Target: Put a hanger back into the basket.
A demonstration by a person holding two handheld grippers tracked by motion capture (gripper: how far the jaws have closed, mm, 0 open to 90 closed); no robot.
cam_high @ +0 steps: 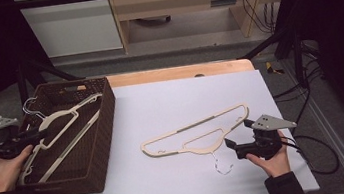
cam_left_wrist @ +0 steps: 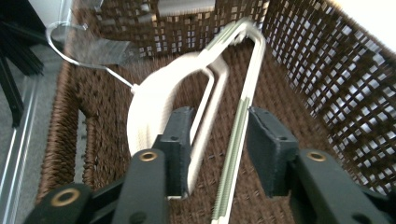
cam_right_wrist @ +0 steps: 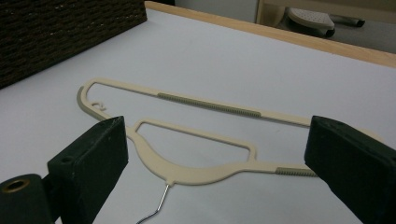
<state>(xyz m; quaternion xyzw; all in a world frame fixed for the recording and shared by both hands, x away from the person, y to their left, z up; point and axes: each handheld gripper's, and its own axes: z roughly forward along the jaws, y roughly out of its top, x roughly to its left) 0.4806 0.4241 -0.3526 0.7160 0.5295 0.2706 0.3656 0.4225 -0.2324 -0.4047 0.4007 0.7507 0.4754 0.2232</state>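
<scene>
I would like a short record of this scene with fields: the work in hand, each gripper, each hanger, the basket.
work: putting cream hangers into a woven basket
left gripper: over the basket, jaws parted, pads not pressing the hanger in the basket
hanger in the basket: leans inside, wire hook past the far left rim
right gripper: open, low, aimed at the hanger on the table
hanger on the table: flat on the white table, hook toward the person
basket: dark brown, at the table's left edge
</scene>
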